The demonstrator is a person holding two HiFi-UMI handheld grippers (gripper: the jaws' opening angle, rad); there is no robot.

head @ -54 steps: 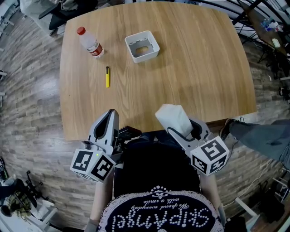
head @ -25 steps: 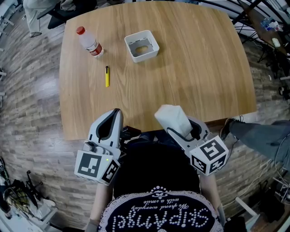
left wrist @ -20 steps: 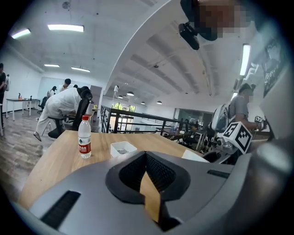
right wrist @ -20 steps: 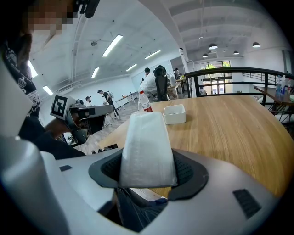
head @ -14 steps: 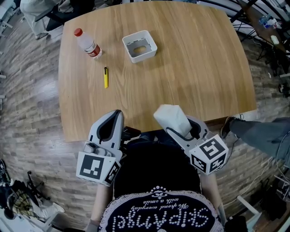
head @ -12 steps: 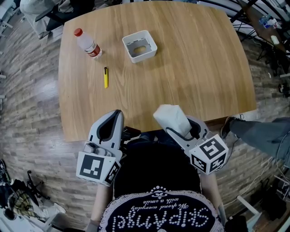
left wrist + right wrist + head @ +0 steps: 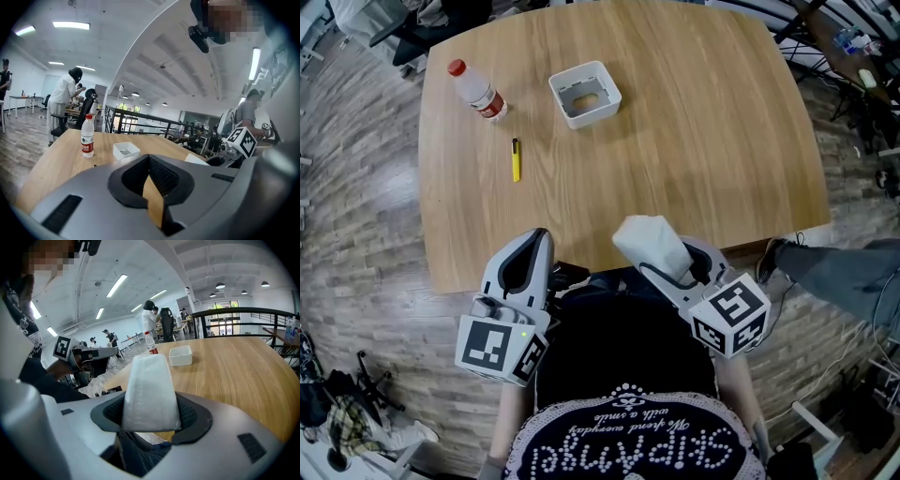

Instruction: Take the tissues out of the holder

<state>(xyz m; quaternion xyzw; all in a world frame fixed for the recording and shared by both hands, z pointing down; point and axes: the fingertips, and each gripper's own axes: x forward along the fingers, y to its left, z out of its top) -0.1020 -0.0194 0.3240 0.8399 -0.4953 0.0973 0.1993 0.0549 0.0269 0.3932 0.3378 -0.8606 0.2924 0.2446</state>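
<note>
Right tongs (image 7: 670,264) clamped on white tissue pack (image 7: 649,244) over near table (image 7: 703,141) edge, well apart from white holder (image 7: 565,111); left tongs (image 7: 536,234) closed, empty; bottle (image 7: 474,86) red label unreadable; shirt (image 7: 628,441) printed "with a smile"

The left gripper (image 7: 149,161) fills the lower frame, its grey fingers (image 7: 93,201) closed tip to tip with nothing held; only a wood-coloured sliver shows through the dark padded opening. Beyond them the worktop (image 7: 51,164) carries an upright water bottle (image 7: 87,142) with a red label and, near it to the right, a white holder (image 7: 126,150). Far right shows the right gripper's marker cube (image 7: 243,140), a white corner of tissues (image 7: 196,159) beside it.
</note>
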